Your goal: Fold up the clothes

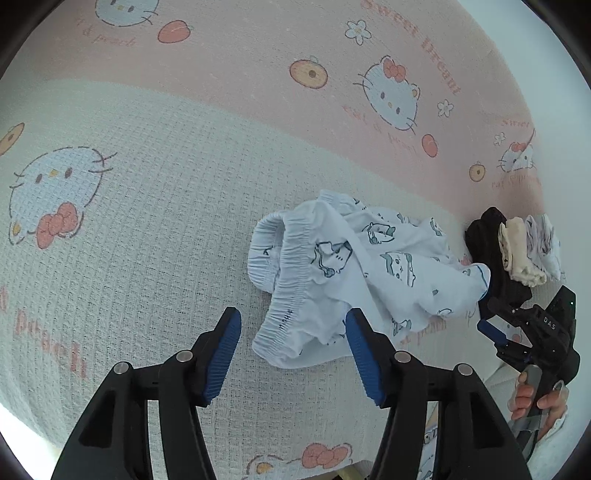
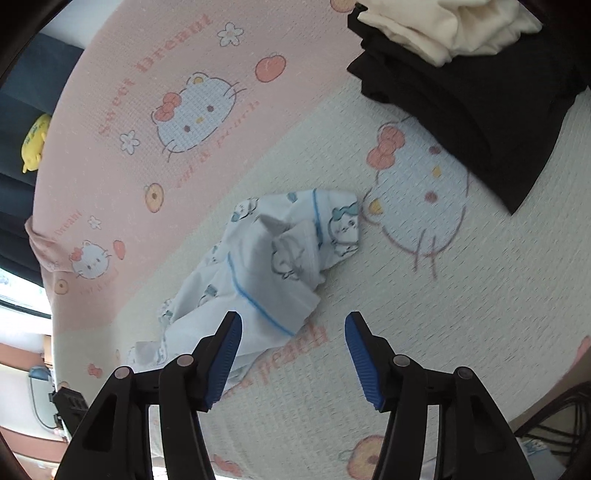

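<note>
A crumpled white pair of shorts [image 1: 351, 273] with cartoon prints and an elastic waistband lies on the cat-print blanket [image 1: 147, 229]. My left gripper [image 1: 293, 332] hovers open just in front of the waistband, nothing between its blue pads. In the left wrist view the right gripper [image 1: 491, 325] sits at the garment's right end, held by a hand [image 1: 535, 398]. From the right wrist view the same garment [image 2: 266, 266], with blue piping, lies ahead and to the left of my open right gripper [image 2: 293, 332], whose left finger [image 2: 225, 354] overlaps the cloth's edge.
A stack of folded clothes, black [image 1: 487, 251], cream [image 1: 517, 251] and white [image 1: 543, 240], sits at the right; the black piece [image 2: 461, 99] and cream piece [image 2: 450, 26] fill the upper right of the right wrist view. A yellow toy [image 2: 35, 142] lies beyond the bed's edge.
</note>
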A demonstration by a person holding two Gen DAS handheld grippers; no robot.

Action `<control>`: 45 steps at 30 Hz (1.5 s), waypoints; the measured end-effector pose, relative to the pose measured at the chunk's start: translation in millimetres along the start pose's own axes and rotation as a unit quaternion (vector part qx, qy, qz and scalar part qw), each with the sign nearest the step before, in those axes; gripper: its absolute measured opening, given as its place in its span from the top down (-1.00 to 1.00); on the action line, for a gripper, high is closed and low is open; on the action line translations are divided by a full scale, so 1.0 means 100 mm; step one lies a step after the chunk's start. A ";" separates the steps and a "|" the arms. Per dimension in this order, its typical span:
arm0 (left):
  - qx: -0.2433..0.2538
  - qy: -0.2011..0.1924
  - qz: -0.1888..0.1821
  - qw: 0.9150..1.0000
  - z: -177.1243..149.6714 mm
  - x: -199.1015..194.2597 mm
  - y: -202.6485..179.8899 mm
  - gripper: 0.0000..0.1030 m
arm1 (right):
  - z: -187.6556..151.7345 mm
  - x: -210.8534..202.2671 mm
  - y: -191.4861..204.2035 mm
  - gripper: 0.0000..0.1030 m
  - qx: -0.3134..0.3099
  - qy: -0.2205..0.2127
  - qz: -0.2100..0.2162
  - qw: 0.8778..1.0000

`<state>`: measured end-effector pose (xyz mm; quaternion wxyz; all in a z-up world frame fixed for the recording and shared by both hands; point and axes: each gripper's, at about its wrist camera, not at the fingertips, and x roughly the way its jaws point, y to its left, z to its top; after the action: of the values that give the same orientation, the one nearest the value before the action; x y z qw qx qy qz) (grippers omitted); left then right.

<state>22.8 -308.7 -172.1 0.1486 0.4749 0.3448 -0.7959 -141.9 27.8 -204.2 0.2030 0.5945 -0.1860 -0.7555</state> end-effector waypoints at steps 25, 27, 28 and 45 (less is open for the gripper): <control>0.028 0.003 0.025 0.999 0.12 0.42 -0.13 0.18 | -0.06 0.59 0.14 0.30 -0.088 0.025 -0.037 0.995; 0.045 0.004 0.034 0.998 0.13 0.43 -0.17 0.40 | -0.04 0.61 0.20 0.53 -0.106 0.021 -0.040 0.993; 0.053 0.004 0.036 0.998 0.14 0.42 -0.19 0.49 | -0.04 0.60 0.25 0.60 -0.121 0.018 -0.050 0.991; 0.089 -0.083 -0.011 0.993 0.33 -0.32 -0.38 0.63 | 0.21 -0.16 0.37 0.86 -0.153 -0.071 -0.070 0.983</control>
<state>-3.9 -306.7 -119.0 0.1251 0.4149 0.2643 -0.8616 -155.4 5.7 -167.2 0.2245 0.5128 -0.0404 -0.8276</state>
